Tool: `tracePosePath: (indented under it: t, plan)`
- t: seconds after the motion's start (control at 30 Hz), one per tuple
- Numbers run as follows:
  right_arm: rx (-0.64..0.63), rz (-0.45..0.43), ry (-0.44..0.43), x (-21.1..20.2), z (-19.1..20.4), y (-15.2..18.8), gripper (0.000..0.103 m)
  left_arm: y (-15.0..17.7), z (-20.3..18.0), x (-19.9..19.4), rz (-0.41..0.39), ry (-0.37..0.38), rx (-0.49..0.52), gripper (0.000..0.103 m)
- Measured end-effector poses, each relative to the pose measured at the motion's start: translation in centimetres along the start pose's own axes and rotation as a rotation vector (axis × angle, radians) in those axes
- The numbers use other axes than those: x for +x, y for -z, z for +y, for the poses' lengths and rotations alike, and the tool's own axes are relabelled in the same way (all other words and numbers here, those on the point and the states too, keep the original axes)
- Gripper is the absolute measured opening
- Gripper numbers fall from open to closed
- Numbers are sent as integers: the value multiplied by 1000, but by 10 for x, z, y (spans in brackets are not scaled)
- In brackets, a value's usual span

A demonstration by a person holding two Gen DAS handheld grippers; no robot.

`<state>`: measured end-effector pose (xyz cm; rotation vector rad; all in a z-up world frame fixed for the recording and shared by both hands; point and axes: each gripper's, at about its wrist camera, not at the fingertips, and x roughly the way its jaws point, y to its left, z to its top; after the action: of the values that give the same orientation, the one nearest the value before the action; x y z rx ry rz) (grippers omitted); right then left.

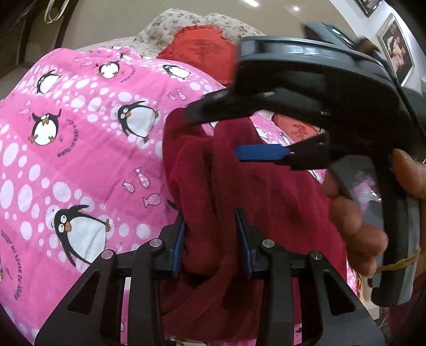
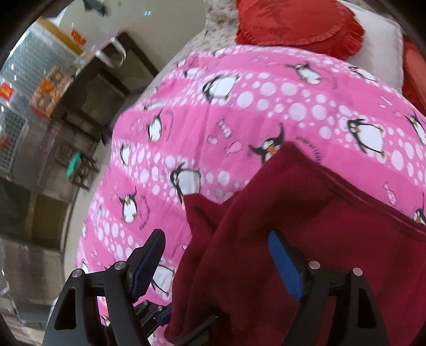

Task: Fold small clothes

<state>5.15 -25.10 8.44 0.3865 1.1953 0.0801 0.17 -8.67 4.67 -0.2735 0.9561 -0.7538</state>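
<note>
Maroon garment [image 1: 266,197] hangs bunched, unfolded, above the bed [image 1: 80,149]: left gripper [image 1: 213,244] pinches it, right gripper [image 2: 218,263] spread around it.

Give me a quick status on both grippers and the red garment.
Left gripper shut on maroon garment. Right gripper open, garment fold between its fingers. Garment lifted over pink penguin bedspread. Nothing in the way.

Open pink penguin bedspread [image 1: 80,149] to the left of the dark red garment [image 1: 266,191] gives free room on the bed. Right gripper [image 1: 253,138] and its hand [image 1: 372,213] crowd the left gripper's [image 1: 213,244] right side. Red cushions [image 2: 298,24] block the bed's far end; dark furniture [image 2: 101,87] stands beside the bed.
</note>
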Motion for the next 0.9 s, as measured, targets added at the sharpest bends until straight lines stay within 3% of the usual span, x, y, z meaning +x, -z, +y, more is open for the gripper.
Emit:
tracePosePath:
  t: [0.33,0.4,0.47,0.67,0.73,0.8,0.87,0.9]
  plan:
    - [-173,122,215,41,24,-6,78,-3,-5,9,6,-29,16,33]
    - [-196,89,249,40,26,-4,72,-4,-6,11,10,-38,23,33]
    - [-222,70,279,40,26,-1,58,-5,-4,13,17,-46,20,33]
    - [-237,31,230,27,21,4,36,-4,-2,16,35,-42,13,34]
    - [-222,16,202,20,18,5,33,-6,-2,12,35,-40,30,41]
    - [-204,10,173,15,14,6,32,-7,1,4,16,-26,19,71]
    - [-165,9,136,11,6,5,31,-7,9,-2,-12,13,-26,83]
    - [-145,9,119,11,3,4,31,-7,11,-2,-16,27,-42,84]
